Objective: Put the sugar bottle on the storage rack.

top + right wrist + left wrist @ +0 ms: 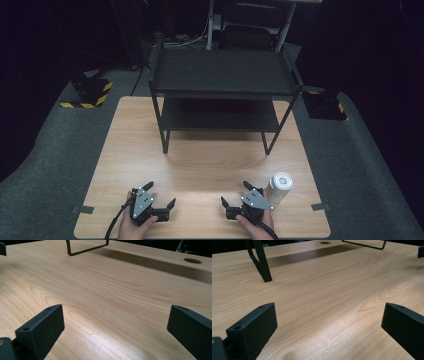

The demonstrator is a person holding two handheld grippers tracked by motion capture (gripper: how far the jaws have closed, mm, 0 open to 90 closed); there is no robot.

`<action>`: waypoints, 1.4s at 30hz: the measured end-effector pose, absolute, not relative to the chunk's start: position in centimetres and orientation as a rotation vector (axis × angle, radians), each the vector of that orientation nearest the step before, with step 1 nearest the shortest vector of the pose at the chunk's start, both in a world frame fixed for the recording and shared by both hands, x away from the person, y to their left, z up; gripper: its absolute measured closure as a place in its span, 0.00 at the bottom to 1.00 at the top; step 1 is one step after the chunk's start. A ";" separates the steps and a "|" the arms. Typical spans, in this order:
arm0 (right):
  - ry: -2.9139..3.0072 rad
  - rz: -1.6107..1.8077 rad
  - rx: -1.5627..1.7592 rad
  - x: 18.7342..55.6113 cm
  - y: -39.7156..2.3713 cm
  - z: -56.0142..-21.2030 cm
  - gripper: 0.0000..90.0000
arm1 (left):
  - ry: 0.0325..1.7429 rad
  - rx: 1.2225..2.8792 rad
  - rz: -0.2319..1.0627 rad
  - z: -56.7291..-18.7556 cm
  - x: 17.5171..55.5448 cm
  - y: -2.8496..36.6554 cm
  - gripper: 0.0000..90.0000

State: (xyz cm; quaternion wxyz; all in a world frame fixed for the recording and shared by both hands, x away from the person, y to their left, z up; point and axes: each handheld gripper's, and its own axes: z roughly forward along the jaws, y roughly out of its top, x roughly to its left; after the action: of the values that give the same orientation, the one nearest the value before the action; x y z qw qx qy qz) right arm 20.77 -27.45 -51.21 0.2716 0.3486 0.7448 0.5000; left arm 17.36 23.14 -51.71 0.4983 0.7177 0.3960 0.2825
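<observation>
While both grippers rest with jaws spread wide and empty, the white cup (280,187) stands just beside the right gripper (236,194), on its outer side. Swing right, approach level, close around mid-body; left gripper (160,194) idle.

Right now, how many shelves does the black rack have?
2. The top shelf sits at the rack's upper level; the lower shelf is directly beneath it, above the table. Neither visibly holds anything.
</observation>
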 end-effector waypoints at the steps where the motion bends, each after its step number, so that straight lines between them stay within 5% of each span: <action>1: 2.005 1.346 0.939 20.8 -27.4 -51.2 0.01 | 0.958 1.737 0.684 -51.7 17.4 23.1 0.00; 31: 1.989 1.385 0.898 20.3 -27.4 -51.1 0.00 | 0.972 1.731 0.663 -51.7 17.5 23.3 0.01; 42: 1.896 1.446 0.879 18.1 -28.2 -48.5 0.00 | 0.975 1.723 0.653 -51.7 17.5 23.5 0.01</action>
State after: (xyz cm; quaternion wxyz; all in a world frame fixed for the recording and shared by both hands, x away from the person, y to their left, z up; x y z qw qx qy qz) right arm 18.12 -28.18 -48.50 0.2958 0.3303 0.7127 0.5436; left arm 17.50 23.48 -51.69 0.5041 0.7138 0.4039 0.2705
